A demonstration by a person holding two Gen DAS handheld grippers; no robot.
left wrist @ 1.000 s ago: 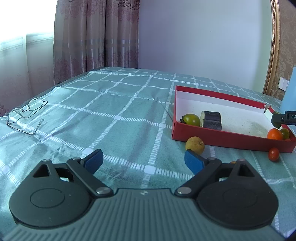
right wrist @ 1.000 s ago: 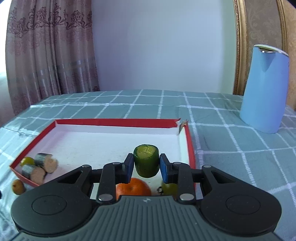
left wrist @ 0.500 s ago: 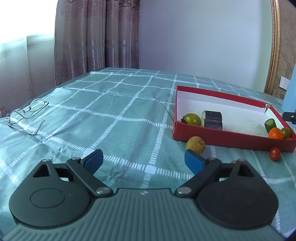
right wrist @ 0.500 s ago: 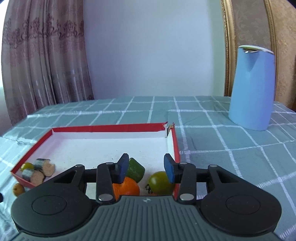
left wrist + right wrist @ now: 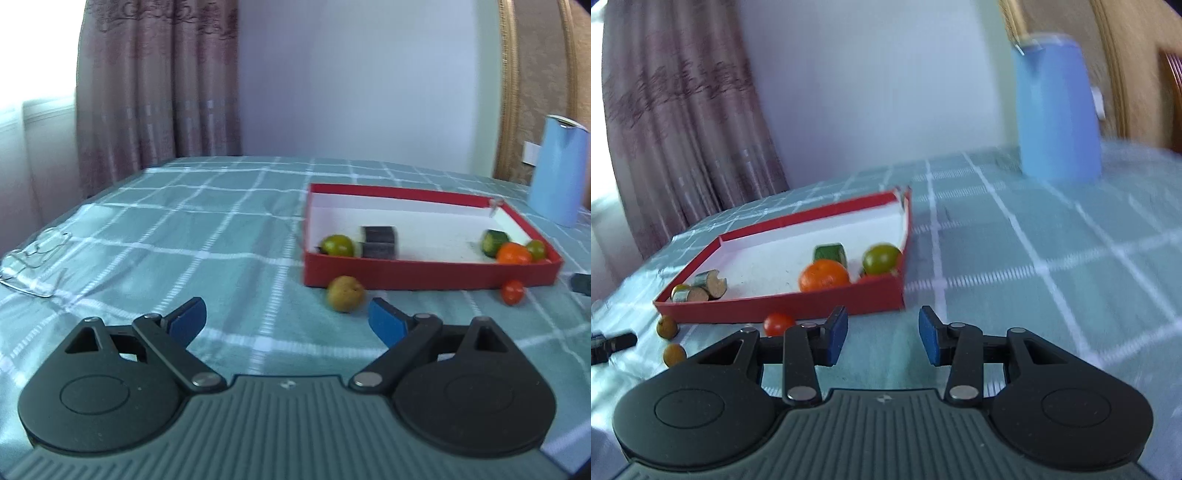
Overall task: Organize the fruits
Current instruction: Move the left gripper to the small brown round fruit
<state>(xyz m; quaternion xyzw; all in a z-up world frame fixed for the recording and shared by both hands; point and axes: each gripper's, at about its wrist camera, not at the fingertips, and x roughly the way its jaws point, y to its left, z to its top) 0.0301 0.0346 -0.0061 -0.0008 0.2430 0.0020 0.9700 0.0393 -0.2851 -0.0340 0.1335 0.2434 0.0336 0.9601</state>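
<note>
Left tongs (image 5: 286,321) wide apart; right tongs (image 5: 882,334) apparently parted, empty.

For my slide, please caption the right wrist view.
Open right hand-held gripper facing red tray; cherry tomato outside.

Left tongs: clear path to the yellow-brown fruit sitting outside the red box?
Probably yes. The left tongs are open, and the yellow-brown fruit lies on the cloth just ahead, right of centre, in front of the red box wall. Nothing sits between; they would need a small rightward shift.
</note>
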